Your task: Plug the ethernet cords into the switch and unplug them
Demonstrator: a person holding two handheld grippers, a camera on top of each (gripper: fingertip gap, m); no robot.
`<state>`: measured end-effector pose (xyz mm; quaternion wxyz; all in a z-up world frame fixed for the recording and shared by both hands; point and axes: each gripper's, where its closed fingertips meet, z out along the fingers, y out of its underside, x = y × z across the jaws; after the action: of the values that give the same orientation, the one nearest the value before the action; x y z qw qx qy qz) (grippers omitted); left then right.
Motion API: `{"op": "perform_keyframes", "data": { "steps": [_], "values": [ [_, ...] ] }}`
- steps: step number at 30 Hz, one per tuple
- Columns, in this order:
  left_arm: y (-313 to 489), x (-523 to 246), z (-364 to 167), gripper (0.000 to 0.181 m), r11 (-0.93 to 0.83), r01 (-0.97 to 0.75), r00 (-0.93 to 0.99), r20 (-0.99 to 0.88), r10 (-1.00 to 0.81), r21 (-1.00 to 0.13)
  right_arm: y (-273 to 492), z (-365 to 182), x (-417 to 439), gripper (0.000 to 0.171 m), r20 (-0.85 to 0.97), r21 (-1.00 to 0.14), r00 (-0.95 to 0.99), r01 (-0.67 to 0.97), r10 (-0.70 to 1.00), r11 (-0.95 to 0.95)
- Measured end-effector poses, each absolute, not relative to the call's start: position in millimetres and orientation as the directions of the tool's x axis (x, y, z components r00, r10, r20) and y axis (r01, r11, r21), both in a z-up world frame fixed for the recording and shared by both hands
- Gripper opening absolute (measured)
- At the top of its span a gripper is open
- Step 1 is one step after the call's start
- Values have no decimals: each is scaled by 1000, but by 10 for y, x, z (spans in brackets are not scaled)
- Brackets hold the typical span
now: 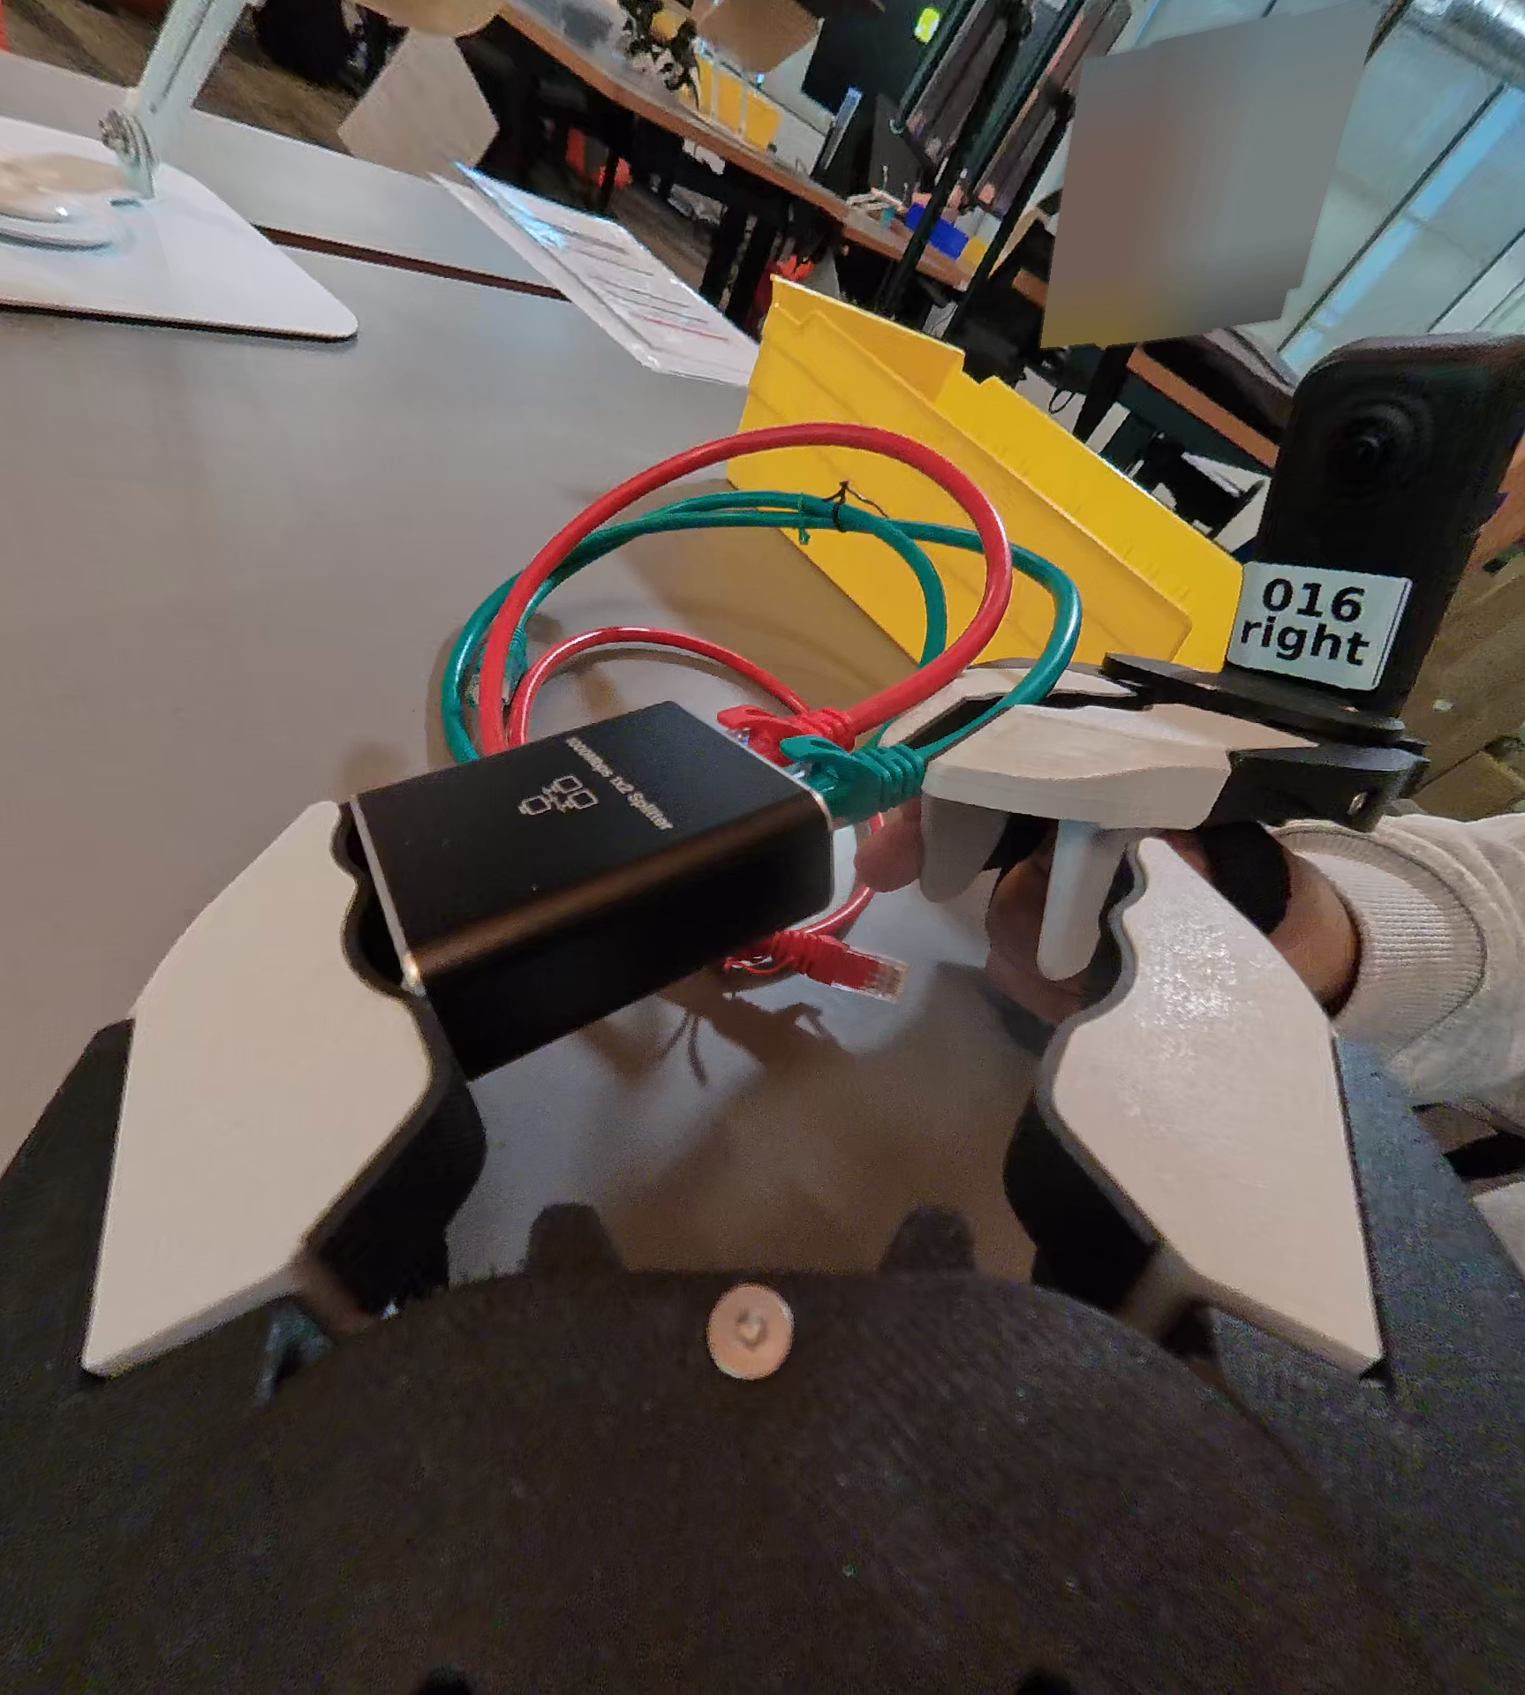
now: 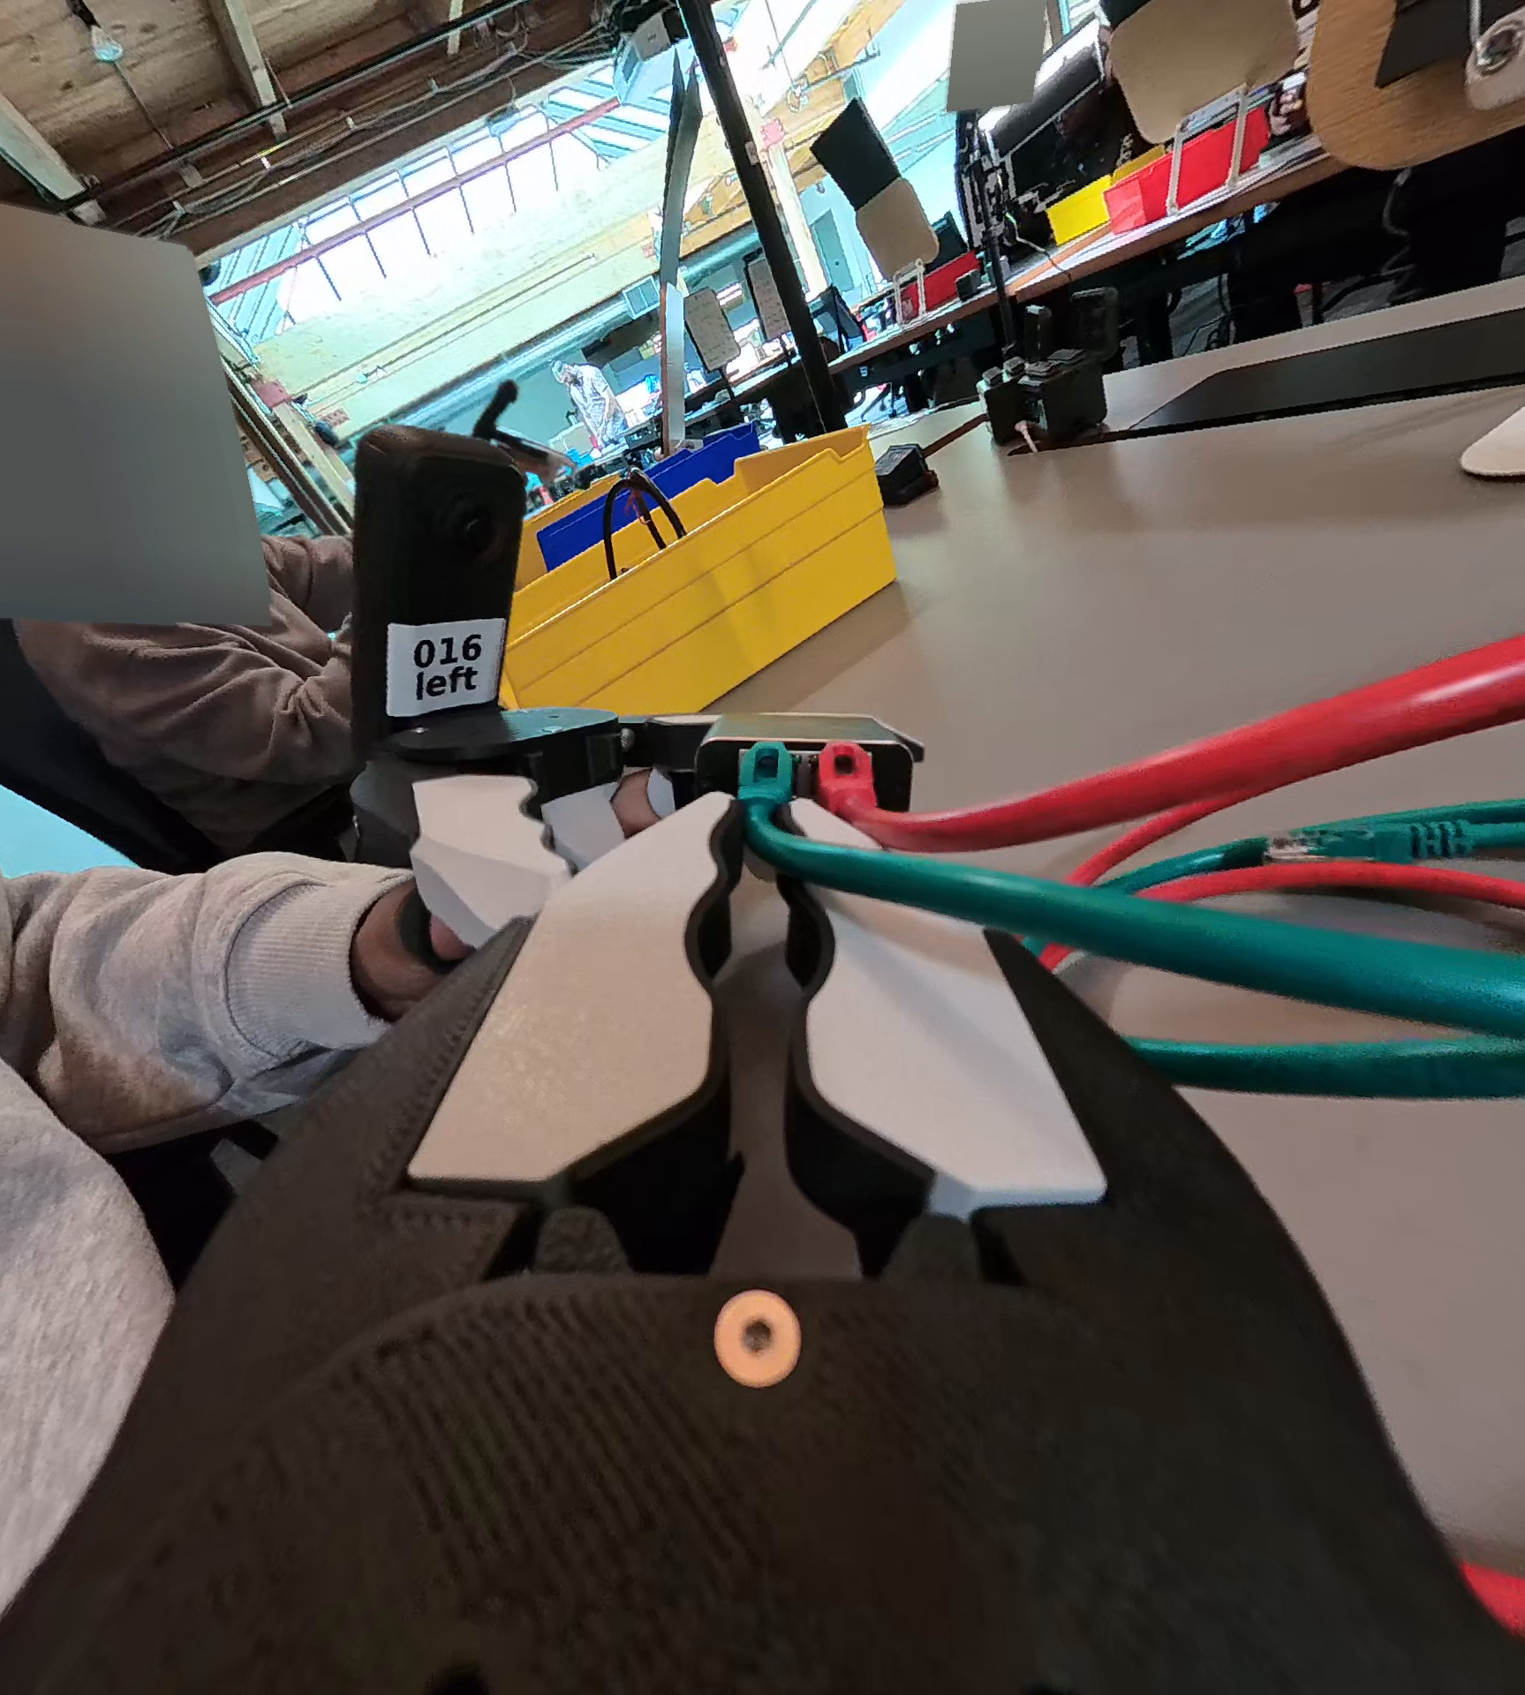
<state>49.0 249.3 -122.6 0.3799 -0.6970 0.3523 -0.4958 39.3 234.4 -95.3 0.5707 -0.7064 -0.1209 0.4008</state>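
A black switch (image 1: 593,880) lies tilted between my left gripper's (image 1: 740,844) wide-open fingers, its end against the left finger (image 1: 281,1055) and apart from the right one. A green cord's plug (image 1: 868,775) and a red cord's plug (image 1: 777,725) sit side by side in its ports; they also show in the right wrist view, green (image 2: 760,769) and red (image 2: 843,766). My right gripper (image 2: 763,825) is shut on the green cord just behind its plug. The red cord's free plug (image 1: 846,963) lies under the switch. The green cord's free plug (image 2: 1346,839) lies to the right.
Both cords loop over the grey table (image 1: 190,550) beyond the switch. A yellow bin (image 1: 969,514) stands behind the loops, with a blue bin (image 2: 648,495) past it. A white stand base (image 1: 144,266) and a paper sheet (image 1: 612,266) lie farther back.
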Motion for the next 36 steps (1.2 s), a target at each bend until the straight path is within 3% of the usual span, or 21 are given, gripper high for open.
{"op": "perform_keyframes", "data": {
  "steps": [15, 28, 31, 36],
  "values": [
    [2520, 490, -1314, 143, -535, -124, 290, 485, -825, -836, 2387, -1028, 390, 7, -463, -883, 650, -282, 602, -375],
    [2537, 508, -1321, 142, -498, -158, 299, 440, -847, -853, 2410, -1000, 425, 7, -443, -894, 641, -265, 626, -361],
    [2566, 504, -1233, 137, -378, -171, 297, 319, -900, -910, 2411, -866, 463, 7, -418, -908, 607, -284, 676, -308],
    [2583, 398, -1092, 131, -430, -69, 198, 410, -890, -900, 2378, -740, 585, 7, -506, -855, 502, -400, 702, -330]
  ]
}}
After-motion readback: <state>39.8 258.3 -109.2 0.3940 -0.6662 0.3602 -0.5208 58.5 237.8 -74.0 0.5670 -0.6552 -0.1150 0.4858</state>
